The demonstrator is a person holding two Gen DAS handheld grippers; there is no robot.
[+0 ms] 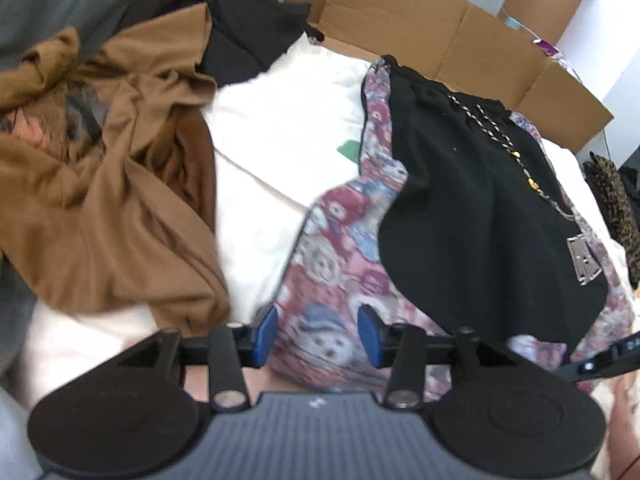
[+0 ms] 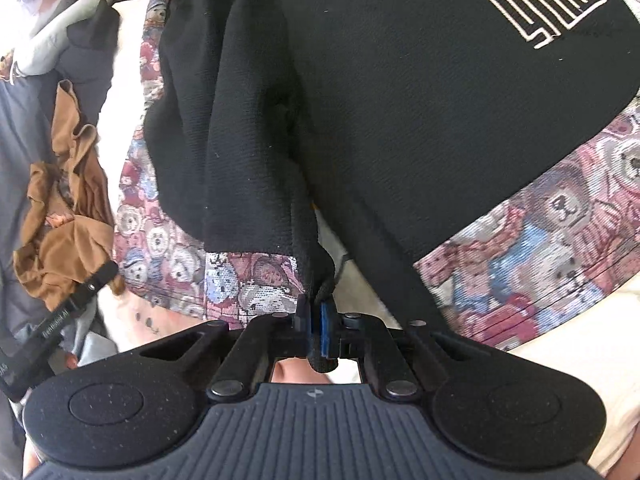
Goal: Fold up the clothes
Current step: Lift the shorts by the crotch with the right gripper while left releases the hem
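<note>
The black garment [image 1: 480,208] lies spread on a teddy-bear print blanket [image 1: 332,264], which in turn covers a pale bed sheet [image 1: 272,160]. In the left wrist view its long axis runs from the near right, where a pale woven logo [image 1: 584,260] sits, toward the far middle, where a patterned drawcord [image 1: 492,128] trails from the gathered end. It looks like shorts or a similar drawstring piece, though the cut cannot be told for sure.

The right tool [image 2: 314,320] is pressed together on a near corner of the black garment [image 2: 360,100], with a tuft of the dark cloth pinched between its pads and a fold of fabric lifted and draped up away from them. The logo [image 2: 532,4] lies beyond it to the far right.

The left tool [image 1: 318,334] is spread wide and pinches nothing; it hovers over the blanket just left of the garment's near edge. So the garment lies forward and to the right of this tool, while the right one already has hold of it. The likely fold carries the held corner across the long axis, and the left would need to shift right to catch or pin the opposite edge.

Further left a crumpled brown garment [image 1: 112,184] is heaped on the sheet, with dark clothing [image 1: 248,36] behind it and an opened cardboard box [image 1: 440,28] along the far side.
</note>
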